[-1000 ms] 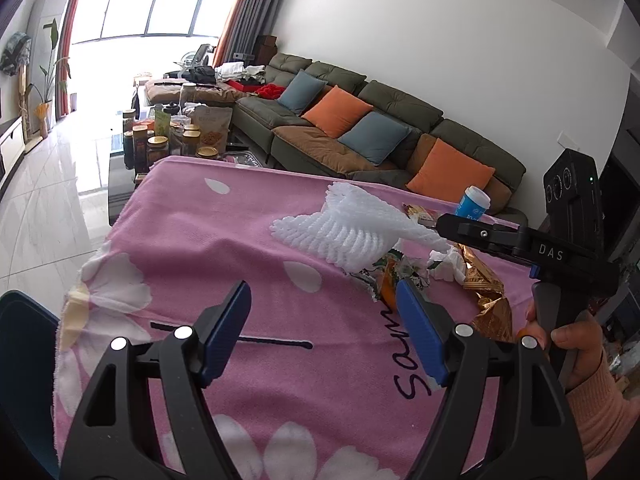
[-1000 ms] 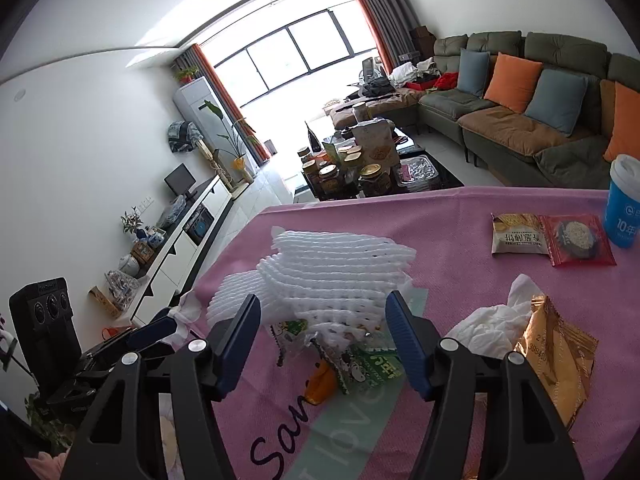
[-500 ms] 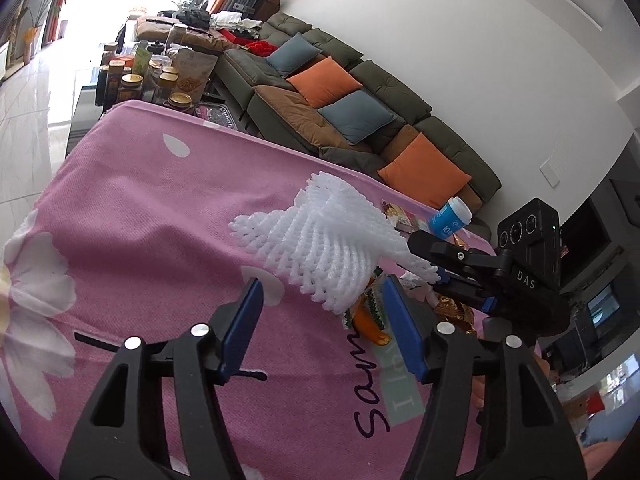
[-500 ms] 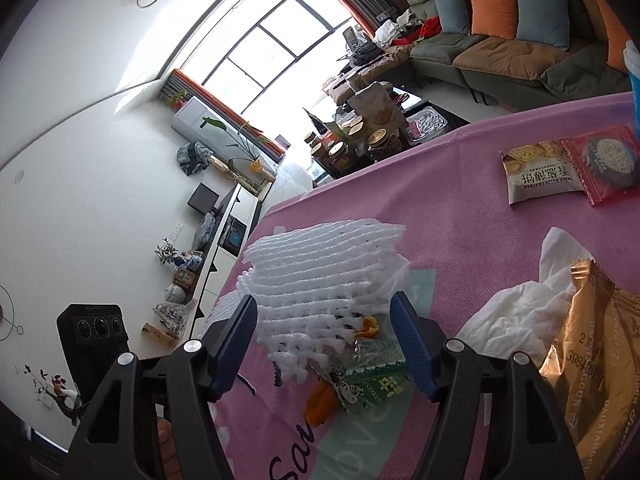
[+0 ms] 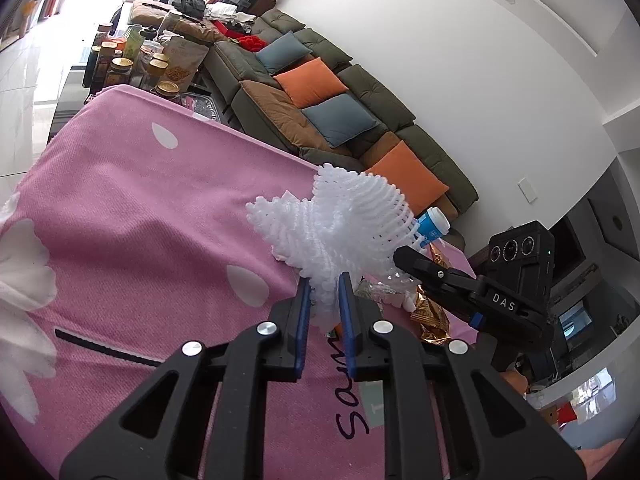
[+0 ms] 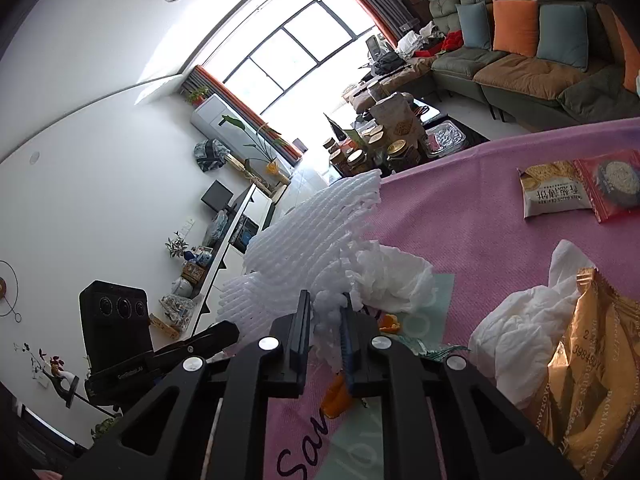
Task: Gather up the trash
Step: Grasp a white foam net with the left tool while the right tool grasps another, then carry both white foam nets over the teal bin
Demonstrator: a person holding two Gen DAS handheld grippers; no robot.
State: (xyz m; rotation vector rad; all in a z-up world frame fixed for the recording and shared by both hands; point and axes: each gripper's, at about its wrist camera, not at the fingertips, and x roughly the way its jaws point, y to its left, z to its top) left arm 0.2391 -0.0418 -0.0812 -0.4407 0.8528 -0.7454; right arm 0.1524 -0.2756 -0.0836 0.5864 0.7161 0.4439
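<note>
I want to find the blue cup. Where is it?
In the left wrist view, the blue paper cup stands at the pink table's far right, peeking out behind the white foam net, before the sofa.

My right gripper [image 6: 325, 320]: blue pads pinched on white foam net [image 6: 304, 240], lifted above the cloth
Left gripper [image 6: 196, 344]: I see it low left, tip touching the net's edge; jaws not readable
Pink cloth [image 6: 460, 216]: crumpled tissue [image 6: 516, 320], gold wrapper [image 6: 588, 364], orange peel [image 6: 338, 396]
Far right: two snack packets [image 6: 580, 190], flat, overlapping
</note>
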